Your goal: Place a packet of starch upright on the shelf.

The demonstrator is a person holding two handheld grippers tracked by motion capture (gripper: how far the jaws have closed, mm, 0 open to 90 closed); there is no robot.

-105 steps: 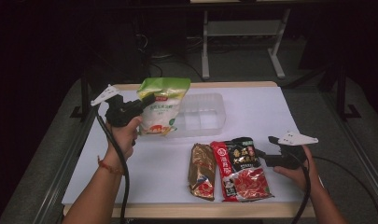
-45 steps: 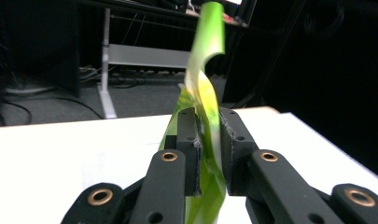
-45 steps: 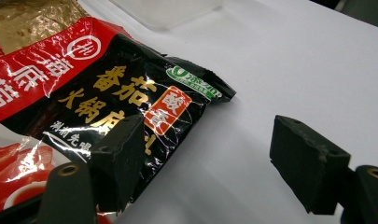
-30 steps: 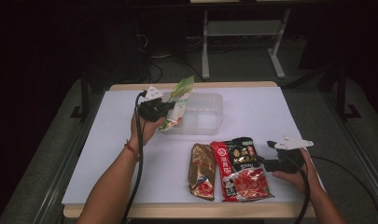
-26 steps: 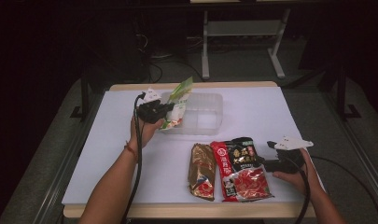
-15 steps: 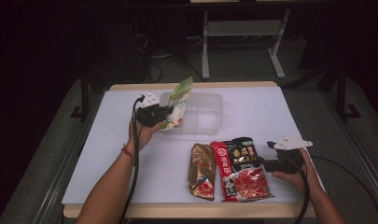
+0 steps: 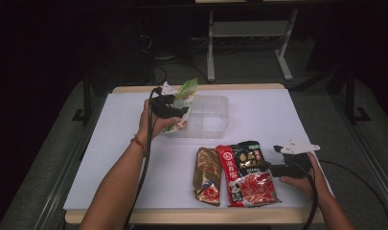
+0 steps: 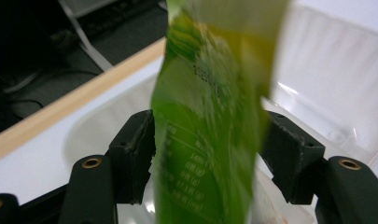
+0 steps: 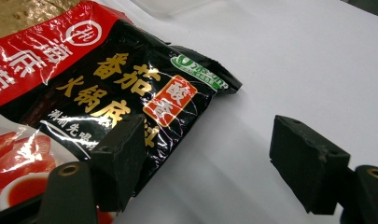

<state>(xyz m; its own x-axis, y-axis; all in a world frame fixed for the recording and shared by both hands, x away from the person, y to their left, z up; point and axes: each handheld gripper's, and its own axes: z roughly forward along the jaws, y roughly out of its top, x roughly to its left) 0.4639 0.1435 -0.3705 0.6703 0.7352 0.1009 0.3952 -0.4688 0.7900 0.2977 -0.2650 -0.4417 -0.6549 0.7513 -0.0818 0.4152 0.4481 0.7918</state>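
Dark room with a metal frame on the floor behind; up front, from the high view, a table under a white sheet. Near the far edge, a clear plastic tub. At its left end, a green bag standing on end, lower part inside the tub, top sticking up above the rim. Right beside the bag, the left gripper, pointing into the tub's left end. Nearer the front edge, a brown packet lying flat, touching a red-and-black packet on its right. Just right of those, low over the sheet, the right gripper, aimed at the red-and-black packet.

From the left gripper view: left gripper with jaws that have just been opening, now parted, green bag upright between the pads. Left pad right at the bag's edge, right pad just clear of it; no squeeze on the bag. Behind, the tub's clear wall, and past it the table's wooden edge.

From the right gripper view: right gripper spread wide, gripping nothing. Left jaw in front of the black upper corner of the red-and-black packet, right jaw over bare sheet. Whether that left jaw touches the packet, cannot tell. At the top left corner, a strip of the brown packet.
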